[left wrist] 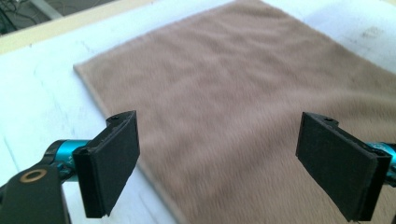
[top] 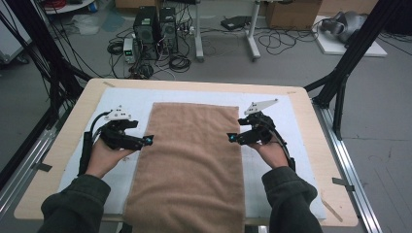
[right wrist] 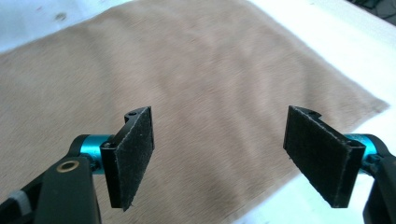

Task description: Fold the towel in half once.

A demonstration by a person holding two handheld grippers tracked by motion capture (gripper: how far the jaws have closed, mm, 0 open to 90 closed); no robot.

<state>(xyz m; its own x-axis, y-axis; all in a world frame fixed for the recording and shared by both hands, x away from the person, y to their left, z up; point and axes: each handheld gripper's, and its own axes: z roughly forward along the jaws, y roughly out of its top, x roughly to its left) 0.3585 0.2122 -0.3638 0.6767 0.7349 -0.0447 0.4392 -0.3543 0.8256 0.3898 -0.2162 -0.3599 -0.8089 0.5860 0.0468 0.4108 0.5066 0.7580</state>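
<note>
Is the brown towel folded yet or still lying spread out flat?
Spread flat. The towel lies as one long rectangle on the white mat, with no fold or doubled edge visible. Its near end hangs past the table edge.

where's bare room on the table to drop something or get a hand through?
Free: the white mat strip between the towel's far edge and the table's far rim; the far-left mat corner; the far-right mat beyond the right gripper. Crowded: the mat strips beside the towel's long edges, where the left gripper and right gripper sit with the hands.
</note>
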